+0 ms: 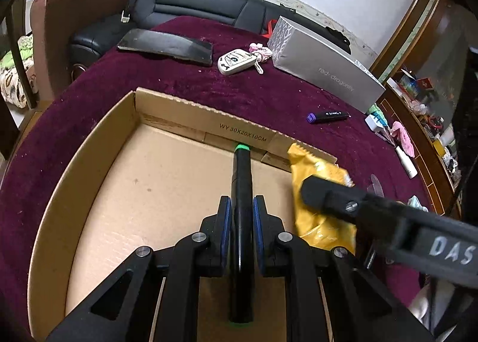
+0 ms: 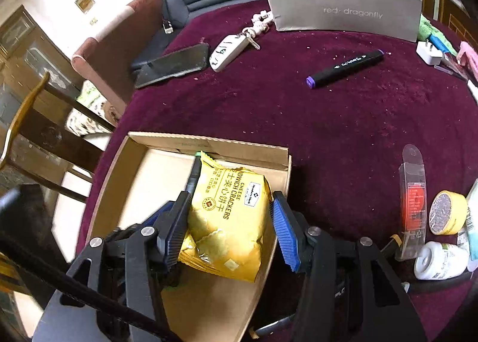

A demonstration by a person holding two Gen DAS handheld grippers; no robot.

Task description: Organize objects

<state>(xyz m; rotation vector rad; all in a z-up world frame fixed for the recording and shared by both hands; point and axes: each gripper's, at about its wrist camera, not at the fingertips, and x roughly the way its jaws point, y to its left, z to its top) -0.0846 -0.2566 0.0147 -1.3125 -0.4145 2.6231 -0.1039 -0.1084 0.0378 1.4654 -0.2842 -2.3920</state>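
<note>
My left gripper [image 1: 242, 207] is shut on a black marker with a green cap [image 1: 242, 192] and holds it over the open cardboard box [image 1: 89, 162]. My right gripper [image 2: 230, 222] is open, its jaws on either side of a yellow cracker packet [image 2: 230, 222] that lies in the box [image 2: 239, 150] against its right wall. The packet also shows in the left wrist view [image 1: 322, 201], partly behind the right gripper's finger [image 1: 316, 192]. A second black marker with a purple cap [image 2: 346, 68] lies on the maroon tablecloth [image 2: 298, 121].
A phone [image 2: 173, 65], a white key fob [image 2: 228, 52] and a grey box [image 2: 343, 10] lie at the far side of the table. A clear pack [image 2: 413, 201], a yellow tape roll [image 2: 446, 213] and a white bottle [image 2: 439, 261] sit at the right.
</note>
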